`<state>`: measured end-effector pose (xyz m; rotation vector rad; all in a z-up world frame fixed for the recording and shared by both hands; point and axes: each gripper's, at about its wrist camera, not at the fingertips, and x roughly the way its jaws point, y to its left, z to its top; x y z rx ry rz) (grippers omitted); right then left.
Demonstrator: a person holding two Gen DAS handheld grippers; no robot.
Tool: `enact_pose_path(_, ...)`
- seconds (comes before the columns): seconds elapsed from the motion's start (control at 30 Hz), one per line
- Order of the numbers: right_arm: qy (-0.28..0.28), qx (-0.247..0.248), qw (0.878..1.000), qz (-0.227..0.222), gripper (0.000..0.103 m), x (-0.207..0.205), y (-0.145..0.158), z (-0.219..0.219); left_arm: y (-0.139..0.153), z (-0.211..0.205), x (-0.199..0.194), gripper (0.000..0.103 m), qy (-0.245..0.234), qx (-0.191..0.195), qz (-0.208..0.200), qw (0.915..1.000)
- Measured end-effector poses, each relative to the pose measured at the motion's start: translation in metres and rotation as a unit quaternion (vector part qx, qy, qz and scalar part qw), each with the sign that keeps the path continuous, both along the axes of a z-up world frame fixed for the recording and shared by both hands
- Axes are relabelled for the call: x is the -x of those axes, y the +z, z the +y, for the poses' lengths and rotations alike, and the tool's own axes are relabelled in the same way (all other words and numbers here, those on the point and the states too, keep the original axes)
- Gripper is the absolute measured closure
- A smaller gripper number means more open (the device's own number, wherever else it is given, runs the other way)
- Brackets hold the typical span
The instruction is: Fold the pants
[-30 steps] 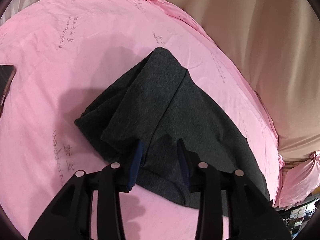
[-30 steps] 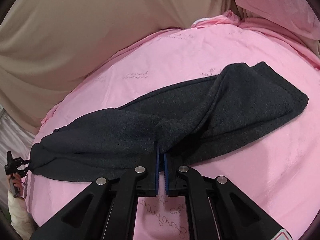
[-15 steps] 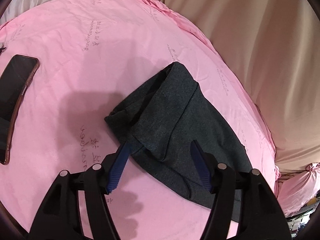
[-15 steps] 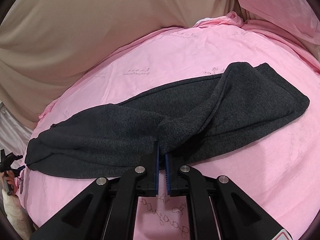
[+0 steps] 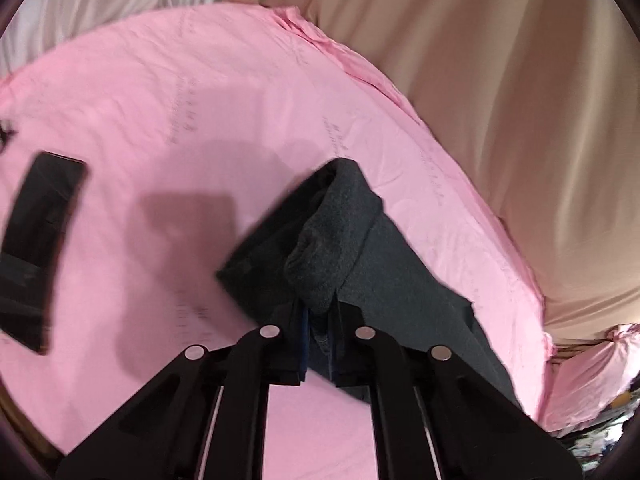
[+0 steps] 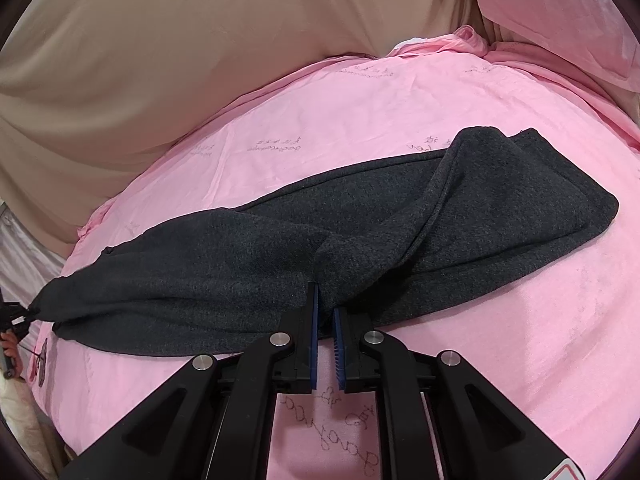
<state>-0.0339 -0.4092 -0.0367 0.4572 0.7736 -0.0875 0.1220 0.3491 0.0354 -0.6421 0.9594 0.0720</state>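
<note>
Both wrist views look down closely, sharing the pants (image 5: 400,280) (image 6: 360,232).

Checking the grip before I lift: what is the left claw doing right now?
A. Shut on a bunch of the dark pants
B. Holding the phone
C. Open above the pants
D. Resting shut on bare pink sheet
A: the left claw pinches a bunched fold of the dark pants between its pads.

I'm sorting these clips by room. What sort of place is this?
Probably a bedroom: the dark pants lie on a pink sheet spread like bedding, tan fabric drapes behind, and a phone lies on the sheet.
</note>
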Motion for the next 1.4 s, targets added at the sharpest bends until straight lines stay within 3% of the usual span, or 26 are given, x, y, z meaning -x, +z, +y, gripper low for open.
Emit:
enact_pose_path(0.17,0.006,-0.003,1.000,0.006,0.093,-0.002,-0.001,0.000,-0.042,0.007,-0.015,0.097,0.012,-0.026,0.070,0.9971)
enact_pose_path(0.23,0.001,-0.009,1.000,0.011,0.082,-0.003,-0.001,-0.004,-0.050,0.005,-0.020,0.097,0.016,-0.036,0.074,0.9965)
enact_pose_path(0.3,-0.011,-0.028,1.000,0.008,0.052,0.000,0.000,-0.014,-0.046,0.001,-0.021,0.097,0.017,-0.049,0.068,0.9964)
enact_pose_path(0.4,-0.039,-0.080,0.996,-0.014,0.039,0.001,0.003,-0.041,-0.039,-0.002,-0.024,0.097,0.016,-0.063,0.072,0.9953)
enact_pose_path(0.47,-0.046,-0.124,0.991,-0.007,0.039,-0.005,-0.004,-0.060,-0.037,-0.002,-0.025,0.097,0.015,-0.069,0.077,0.9945)
enact_pose_path(0.53,-0.062,-0.162,0.985,-0.011,0.053,-0.013,-0.008,-0.080,-0.038,-0.002,-0.030,0.096,0.017,-0.073,0.084,0.9936)
enact_pose_path(0.57,-0.065,-0.151,0.986,-0.003,0.094,-0.019,-0.003,-0.084,-0.039,-0.003,-0.030,0.096,0.020,-0.076,0.089,0.9929)
enact_pose_path(0.6,-0.064,-0.149,0.987,-0.011,0.097,-0.022,0.007,-0.089,-0.041,-0.004,-0.031,0.096,0.023,-0.077,0.093,0.9924)
enact_pose_path(0.7,-0.032,-0.112,0.985,-0.131,0.097,-0.009,0.084,-0.085,-0.043,-0.008,-0.037,0.097,0.029,-0.084,0.095,0.9916)
enact_pose_path(0.73,-0.015,-0.077,0.982,-0.172,0.099,0.001,0.112,-0.077,-0.043,-0.011,-0.038,0.096,0.030,-0.088,0.095,0.9911)
enact_pose_path(0.77,-0.009,-0.037,0.982,-0.185,0.099,0.009,0.126,-0.070,-0.043,-0.012,-0.038,0.096,0.029,-0.093,0.096,0.9906)
enact_pose_path(0.8,-0.013,-0.011,0.984,-0.175,0.099,0.011,0.124,-0.070,-0.044,-0.014,-0.037,0.096,0.029,-0.099,0.096,0.9900)
enact_pose_path(0.83,-0.026,-0.004,0.992,-0.127,0.099,0.006,0.102,-0.078,-0.044,-0.015,-0.037,0.096,0.027,-0.106,0.096,0.9893)
enact_pose_path(0.93,-0.057,-0.031,0.998,-0.007,0.099,-0.004,0.026,-0.100,-0.047,-0.015,-0.036,0.096,0.020,-0.108,0.094,0.9895)
enact_pose_path(1.0,-0.060,-0.022,0.998,0.016,0.099,-0.001,0.006,-0.099,-0.048,-0.017,-0.037,0.095,0.015,-0.115,0.094,0.9888)
enact_pose_path(1.07,-0.059,-0.042,0.997,0.016,0.096,0.001,0.000,-0.102,-0.048,-0.017,-0.038,0.095,0.013,-0.120,0.096,0.9880)
enact_pose_path(1.1,-0.057,-0.054,0.997,0.011,0.090,0.003,0.000,-0.105,-0.048,-0.016,-0.038,0.095,0.013,-0.121,0.097,0.9878)
enact_pose_path(1.23,-0.069,-0.088,0.994,-0.014,0.051,0.005,0.005,-0.120,-0.049,-0.015,-0.038,0.094,0.014,-0.119,0.100,0.9877)
enact_pose_path(1.37,-0.059,-0.185,0.980,-0.051,0.051,-0.010,0.012,-0.137,-0.049,-0.019,-0.039,0.094,0.015,-0.134,0.102,0.9855)
enact_pose_path(1.4,-0.058,-0.202,0.976,-0.057,0.061,-0.017,0.015,-0.140,-0.049,-0.021,-0.040,0.094,0.015,-0.139,0.104,0.9847)
